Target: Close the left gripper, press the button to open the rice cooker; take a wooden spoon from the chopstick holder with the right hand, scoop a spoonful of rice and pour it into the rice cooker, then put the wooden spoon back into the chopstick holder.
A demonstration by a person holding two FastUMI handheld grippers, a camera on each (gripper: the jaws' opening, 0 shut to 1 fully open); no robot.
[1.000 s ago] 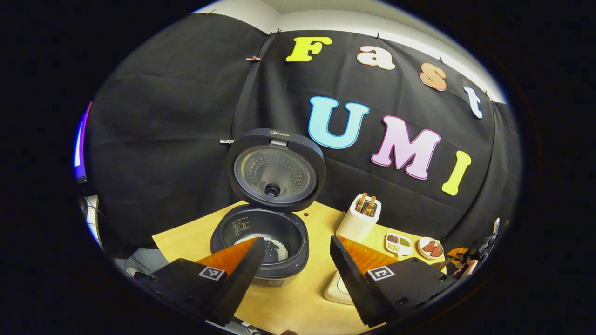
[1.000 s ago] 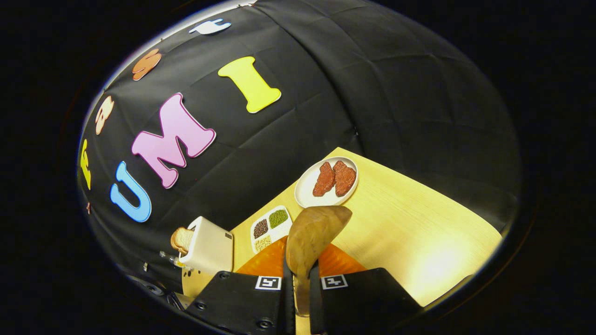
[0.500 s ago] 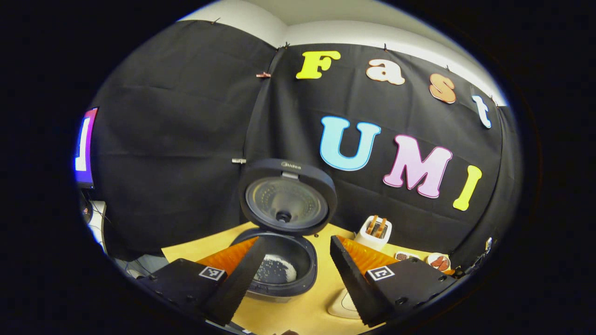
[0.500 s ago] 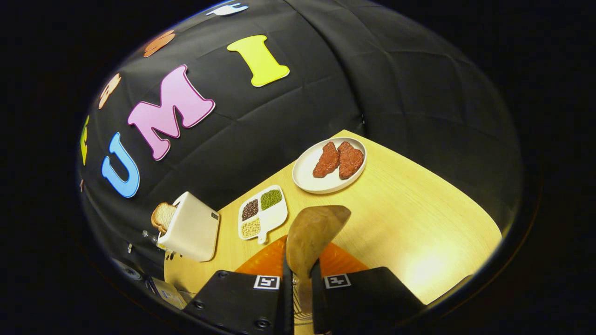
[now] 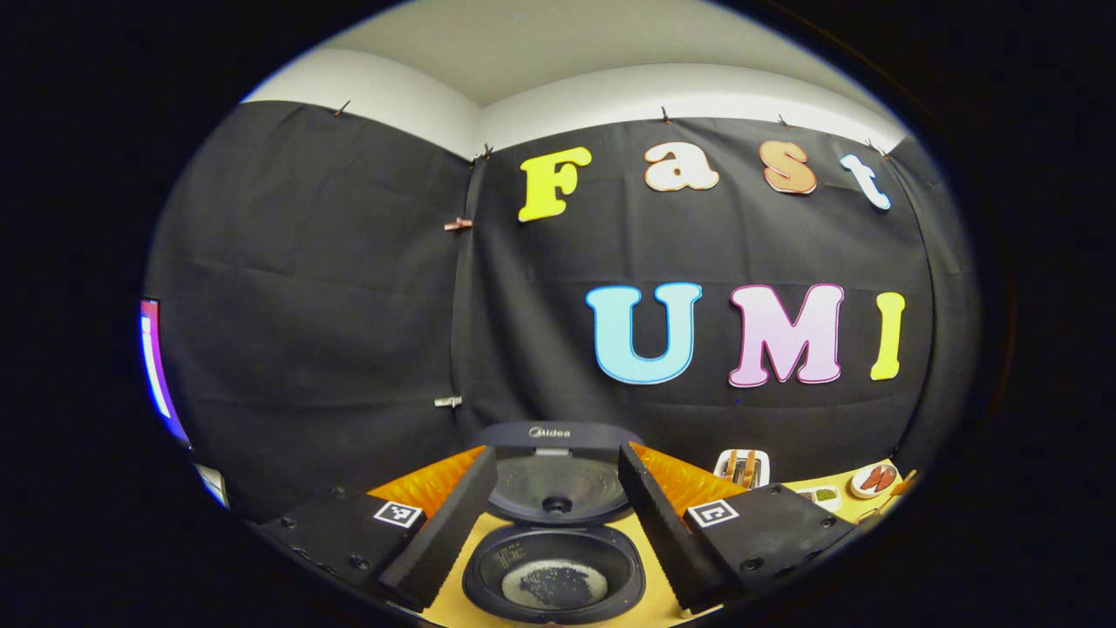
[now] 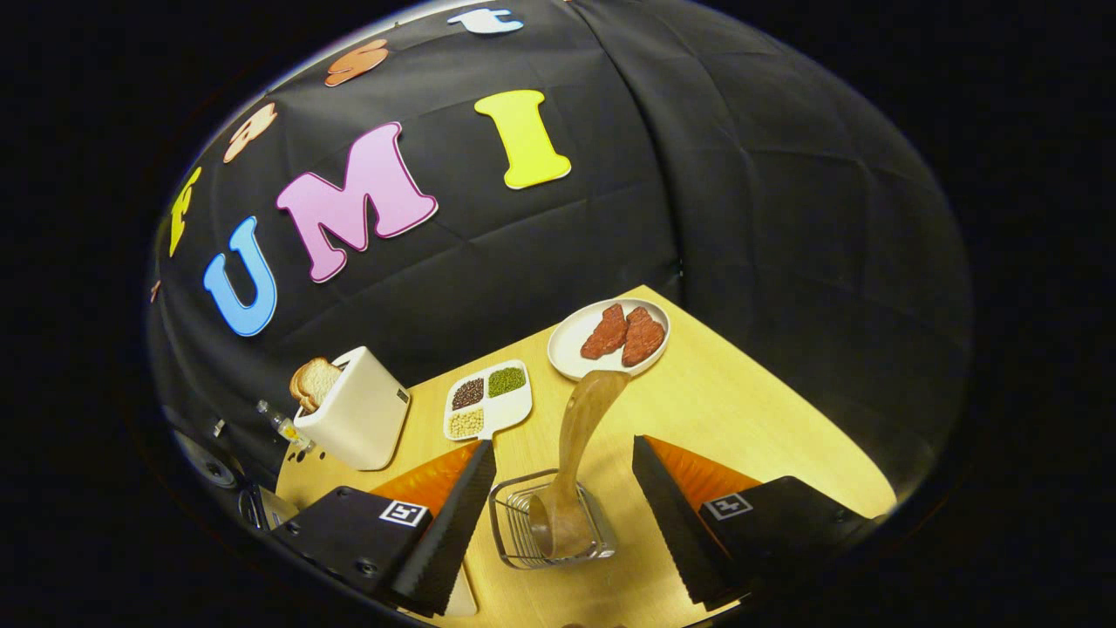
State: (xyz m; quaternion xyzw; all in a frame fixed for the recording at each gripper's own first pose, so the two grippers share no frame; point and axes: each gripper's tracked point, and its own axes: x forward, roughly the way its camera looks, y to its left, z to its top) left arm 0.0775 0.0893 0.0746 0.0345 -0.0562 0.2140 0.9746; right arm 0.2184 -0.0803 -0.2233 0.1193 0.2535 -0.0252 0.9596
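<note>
Standing in the wire holder, the wooden spoon sits between the wide-open right claw, untouched; the left claw gapes too.

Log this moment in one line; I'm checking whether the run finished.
stage: spoon returned | wooden spoon: standing in wire holder | right gripper: open, clear of spoon | left gripper: open | rice cooker: lid up, rice inside
</note>
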